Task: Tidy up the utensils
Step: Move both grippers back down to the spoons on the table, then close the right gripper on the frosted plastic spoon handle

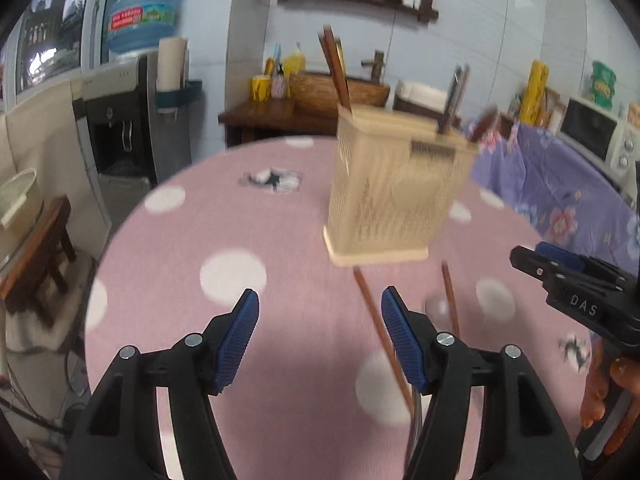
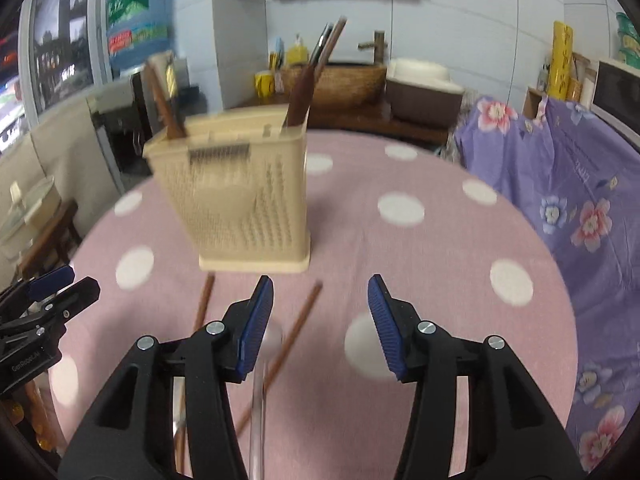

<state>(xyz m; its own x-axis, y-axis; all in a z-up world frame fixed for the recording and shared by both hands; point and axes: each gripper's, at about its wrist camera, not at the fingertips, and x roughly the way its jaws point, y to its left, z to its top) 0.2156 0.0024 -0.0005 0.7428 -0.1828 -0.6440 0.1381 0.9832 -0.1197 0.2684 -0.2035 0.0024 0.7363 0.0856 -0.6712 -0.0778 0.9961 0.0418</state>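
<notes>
A beige perforated utensil holder [image 1: 394, 184] stands on the pink dotted tablecloth [image 1: 240, 216], with brown chopsticks and a dark utensil upright in it. It also shows in the right wrist view [image 2: 244, 192]. Two brown chopsticks [image 1: 380, 328] [image 2: 298, 332] lie loose on the cloth in front of the holder, beside a blurred metal spoon [image 2: 264, 360]. My left gripper [image 1: 320, 308] is open and empty above the cloth, left of the loose chopsticks. My right gripper [image 2: 320, 296] is open and empty above them; it also shows at the right edge of the left wrist view [image 1: 560, 276].
A purple floral cloth [image 2: 580, 208] covers furniture to the right of the round table. A wooden counter with a basket [image 1: 320, 88] stands behind the table. A water dispenser [image 1: 128, 120] and a wooden stool [image 1: 44, 252] stand to the left.
</notes>
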